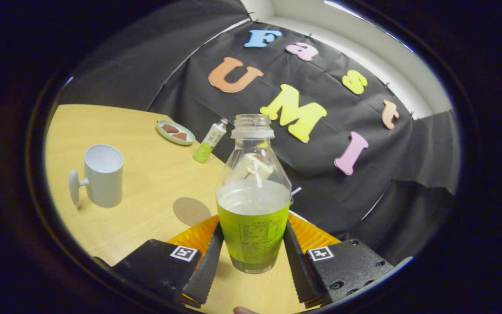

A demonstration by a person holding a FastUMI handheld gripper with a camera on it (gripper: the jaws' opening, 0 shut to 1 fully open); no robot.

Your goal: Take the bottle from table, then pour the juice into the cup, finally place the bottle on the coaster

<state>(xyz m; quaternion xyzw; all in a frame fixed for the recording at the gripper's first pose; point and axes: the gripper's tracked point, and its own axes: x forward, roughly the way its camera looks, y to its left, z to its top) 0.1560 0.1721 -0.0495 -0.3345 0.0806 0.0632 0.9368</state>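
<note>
The gripper holds the bottle between its two fingers, both pressing the labelled lower body. The bottle stands upright, long axis vertical, cap off, neck open, and appears lifted clear of the table. The coaster lies just beyond the left finger. The cup stands farther left, well apart, mouth upward. Judgement: the pour requires travel leftward, then tilting the neck toward the cup.

bottle: uncapped, clear, green label, upright, centre frame
cup: pale, upright, left of frame
coaster: round, tan, flat, between cup and bottle
</note>
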